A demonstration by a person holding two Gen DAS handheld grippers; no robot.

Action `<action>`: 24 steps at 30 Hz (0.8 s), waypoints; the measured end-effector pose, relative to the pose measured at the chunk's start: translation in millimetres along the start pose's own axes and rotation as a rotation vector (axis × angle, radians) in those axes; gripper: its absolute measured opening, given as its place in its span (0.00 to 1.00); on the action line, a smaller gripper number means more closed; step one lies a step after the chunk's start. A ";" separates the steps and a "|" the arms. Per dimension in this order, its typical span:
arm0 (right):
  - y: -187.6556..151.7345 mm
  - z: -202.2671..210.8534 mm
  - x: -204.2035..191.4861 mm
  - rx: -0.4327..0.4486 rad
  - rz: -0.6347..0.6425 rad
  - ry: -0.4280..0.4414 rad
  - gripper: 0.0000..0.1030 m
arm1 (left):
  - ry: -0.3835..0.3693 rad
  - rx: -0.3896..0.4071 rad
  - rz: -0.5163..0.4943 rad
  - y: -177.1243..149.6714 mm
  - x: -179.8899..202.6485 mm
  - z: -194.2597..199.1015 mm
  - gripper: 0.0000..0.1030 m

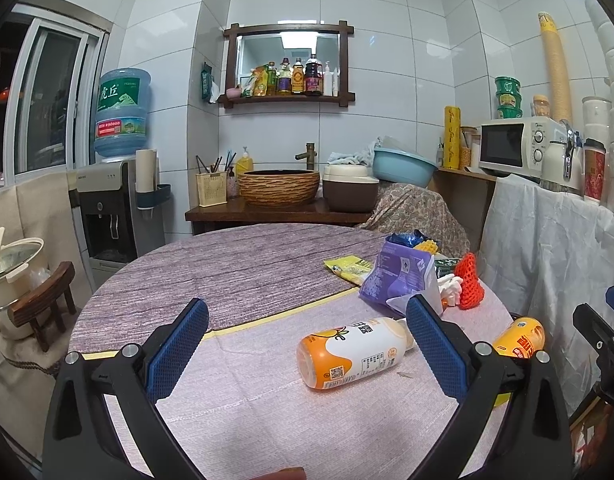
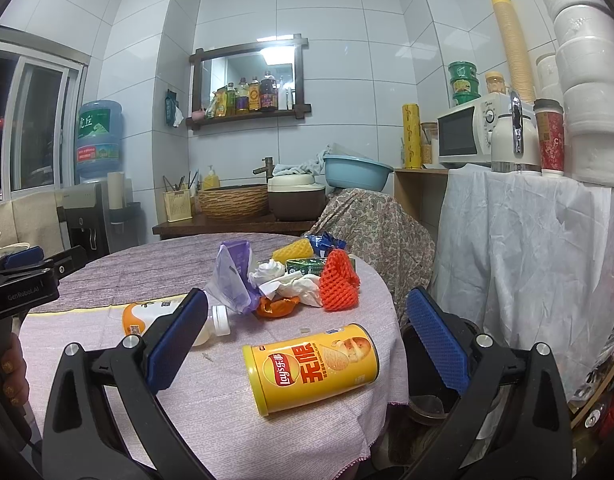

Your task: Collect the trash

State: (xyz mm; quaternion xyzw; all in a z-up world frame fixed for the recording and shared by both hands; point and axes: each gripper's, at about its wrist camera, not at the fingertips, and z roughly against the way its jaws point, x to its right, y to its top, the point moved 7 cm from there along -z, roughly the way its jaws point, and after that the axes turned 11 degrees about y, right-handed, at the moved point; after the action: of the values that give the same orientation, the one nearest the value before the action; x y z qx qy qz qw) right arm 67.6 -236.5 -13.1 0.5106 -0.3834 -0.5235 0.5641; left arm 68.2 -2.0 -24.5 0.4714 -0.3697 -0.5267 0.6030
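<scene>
Both grippers (fingers spread) hover over bottle (image 1: 353, 354) and can (image 2: 313, 364)

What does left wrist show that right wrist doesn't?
Left wrist only: a pot and wooden stool left of the table, and a yellow-green packet behind the purple bag.

Right wrist only: orange peel, crumpled tissue in full, and a dark bin beside the table.

Both: bottle and chip can lying on their sides, red foam net, both grippers open and empty.
</scene>
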 end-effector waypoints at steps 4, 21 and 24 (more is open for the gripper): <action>0.0 0.0 0.1 0.000 0.001 -0.001 0.95 | -0.002 -0.005 -0.001 -0.4 1.5 -1.4 0.95; -4.9 -5.2 0.8 -0.015 -0.002 0.006 0.95 | -0.008 -0.008 -0.005 -1.9 2.4 -2.2 0.95; -4.7 -5.4 1.0 -0.017 -0.002 0.007 0.95 | -0.010 -0.012 -0.008 -2.5 3.3 -2.7 0.95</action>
State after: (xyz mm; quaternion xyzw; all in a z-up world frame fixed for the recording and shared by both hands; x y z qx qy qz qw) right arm 72.0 -236.3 -18.8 0.5080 -0.3767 -0.5255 0.5691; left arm 70.6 -4.7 -27.8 0.4669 -0.3677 -0.5334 0.6019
